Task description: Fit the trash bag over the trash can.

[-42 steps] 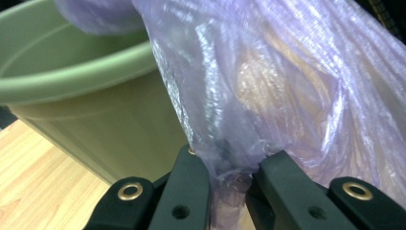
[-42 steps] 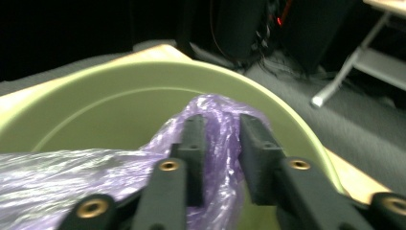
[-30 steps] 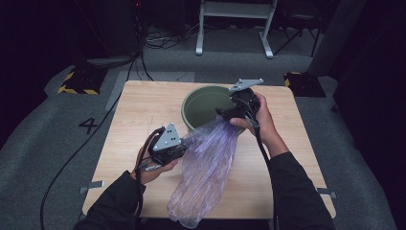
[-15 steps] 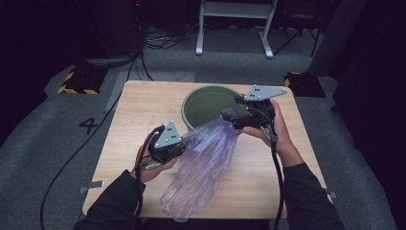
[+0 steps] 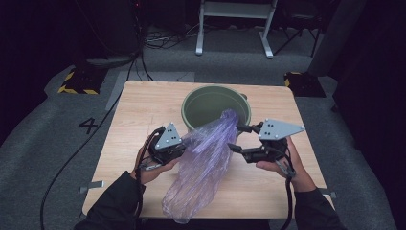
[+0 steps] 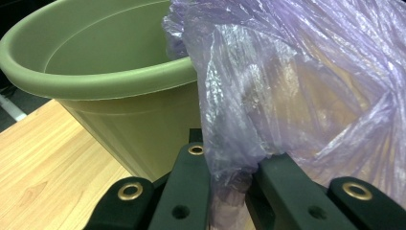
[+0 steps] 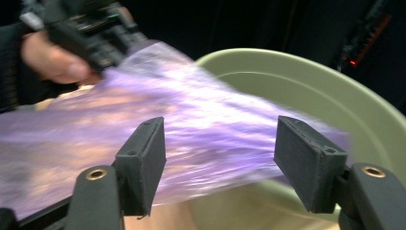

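Note:
A crumpled purple plastic bag [image 5: 203, 165] lies from the rim of the green bucket [image 5: 201, 108] down to the table's front edge. My left gripper [image 5: 183, 147] is shut on the bag's left edge; in the left gripper view the film [image 6: 297, 81] is pinched between the jaws of my left gripper [image 6: 231, 175], beside the bucket [image 6: 110, 81]. My right gripper [image 5: 235, 137] stands open just right of the bag. Its jaws have just been closing, with nothing pressed between them. In the right gripper view my right gripper [image 7: 220, 167] faces the blurred bag [image 7: 191, 115] and the bucket [image 7: 311, 91].
The wooden table [image 5: 143, 110] has bare room at the left and far right. A dark floor with cables [image 5: 158, 40], a white stand's legs [image 5: 234, 28] and a yellow-black striped block [image 5: 76, 81] surrounds it. The person's other hand [image 7: 52, 57] is at the upper left of the right gripper view.
My right gripper has left the bucket's rim and moved right and nearer the person. The bag's top end now rests against the rim. The left gripper kept still.

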Available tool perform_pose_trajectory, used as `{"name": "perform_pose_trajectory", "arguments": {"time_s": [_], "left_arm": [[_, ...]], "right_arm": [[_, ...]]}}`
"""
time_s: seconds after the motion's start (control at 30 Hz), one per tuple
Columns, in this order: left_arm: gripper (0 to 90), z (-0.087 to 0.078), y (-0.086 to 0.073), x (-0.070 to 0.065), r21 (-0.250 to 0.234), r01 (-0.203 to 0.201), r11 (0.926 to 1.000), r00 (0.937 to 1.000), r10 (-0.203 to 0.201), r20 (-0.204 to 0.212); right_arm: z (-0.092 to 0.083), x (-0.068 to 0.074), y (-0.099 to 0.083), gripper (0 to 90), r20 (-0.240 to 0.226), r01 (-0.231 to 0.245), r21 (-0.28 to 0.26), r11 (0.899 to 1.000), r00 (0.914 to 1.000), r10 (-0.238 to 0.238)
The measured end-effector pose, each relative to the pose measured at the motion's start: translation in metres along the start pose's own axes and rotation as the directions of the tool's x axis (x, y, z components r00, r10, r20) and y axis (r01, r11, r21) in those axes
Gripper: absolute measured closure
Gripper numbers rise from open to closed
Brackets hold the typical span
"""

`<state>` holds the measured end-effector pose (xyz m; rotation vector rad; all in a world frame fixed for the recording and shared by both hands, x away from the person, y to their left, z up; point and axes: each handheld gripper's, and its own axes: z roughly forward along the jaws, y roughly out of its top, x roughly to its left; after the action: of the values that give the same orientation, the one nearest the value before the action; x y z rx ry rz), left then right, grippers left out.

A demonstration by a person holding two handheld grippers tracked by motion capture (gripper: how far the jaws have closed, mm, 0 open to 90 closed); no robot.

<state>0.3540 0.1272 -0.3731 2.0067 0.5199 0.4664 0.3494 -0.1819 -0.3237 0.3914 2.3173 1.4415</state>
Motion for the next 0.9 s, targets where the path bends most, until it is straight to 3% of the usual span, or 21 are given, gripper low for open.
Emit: {"name": "perform_pose_trajectory", "arguments": {"time_s": [0.1,0.23,0.37,0.47,0.7,0.9], "left_arm": [[89.5,0.001,0.0,0.0,0.005,-0.004,1.0,1.0,0.004,-0.001],[89.5,0.0,0.0,0.0,-0.002,-0.001,1.0,1.0,0.001,0.004],[89.5,-0.002,-0.002,0.002,-0.005,0.005,1.0,1.0,-0.005,-0.004],[89.5,-0.004,-0.003,0.004,-0.011,0.009,0.9999,0.9999,-0.01,-0.008],[89.4,-0.006,-0.006,0.005,-0.013,0.01,0.9999,0.9999,-0.01,-0.003],[89.0,-0.005,-0.006,0.005,-0.004,0.001,1.0,1.0,-0.001,0.001]], "right_arm": [[0.007,0.009,-0.005,34.7,-0.007,0.028,0.005,1.0,0.9996,-0.028],[0.016,0.014,-0.01,52.6,0.032,0.072,0.021,0.997,0.9969,-0.073],[0.018,0.015,-0.01,79.0,0.093,0.127,0.027,0.991,0.9872,-0.129],[0.017,0.012,-0.009,89.8,0.118,0.127,0.009,0.992,0.9848,-0.127],[0.015,0.0,-0.009,90.0,0.174,0.086,-0.028,0.996,0.9815,-0.08],[0.016,-0.014,-0.005,90.0,0.223,0.051,-0.046,0.998,0.9739,-0.04]]}}
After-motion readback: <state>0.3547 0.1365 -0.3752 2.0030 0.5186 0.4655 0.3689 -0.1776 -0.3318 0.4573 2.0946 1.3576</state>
